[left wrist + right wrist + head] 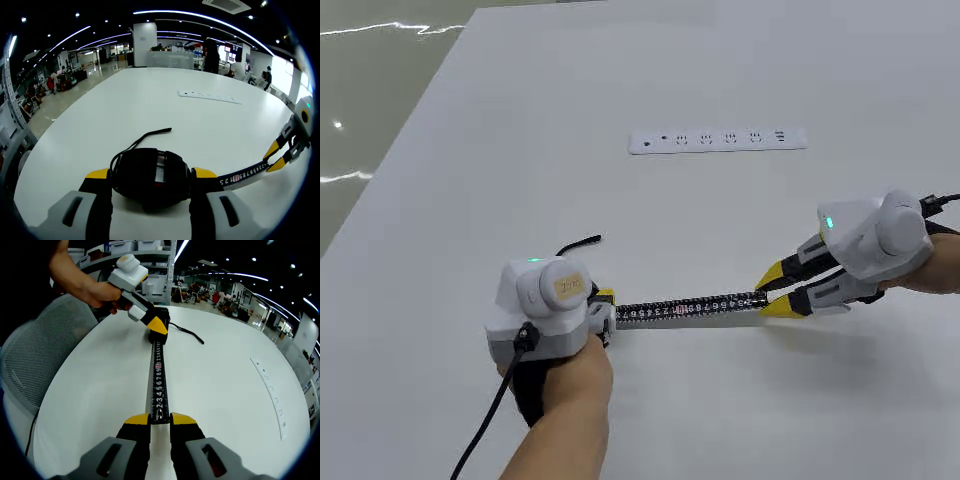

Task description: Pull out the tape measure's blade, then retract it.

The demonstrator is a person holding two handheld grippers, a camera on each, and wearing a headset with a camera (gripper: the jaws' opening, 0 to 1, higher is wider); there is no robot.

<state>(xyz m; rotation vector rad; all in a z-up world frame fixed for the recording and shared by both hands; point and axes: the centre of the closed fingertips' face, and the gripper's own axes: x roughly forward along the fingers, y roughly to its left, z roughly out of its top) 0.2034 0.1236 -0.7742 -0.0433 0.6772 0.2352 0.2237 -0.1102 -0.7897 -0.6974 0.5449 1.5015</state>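
Note:
A black tape measure case (152,175) sits on the white table, clamped between the yellow-tipped jaws of my left gripper (151,175); in the head view the left gripper (605,310) hides most of the case. Its black blade (688,307) with white numbers runs flat across the table to the right. My right gripper (772,292) is shut on the blade's end. In the right gripper view the blade (159,385) stretches from my right gripper (160,418) to the case (160,326). A black wrist strap (145,136) trails from the case.
A white power strip (718,139) lies flat further back on the table (520,180). The table's left edge runs diagonally, with a glossy floor beyond. A mesh chair back (35,360) stands at the table's edge in the right gripper view.

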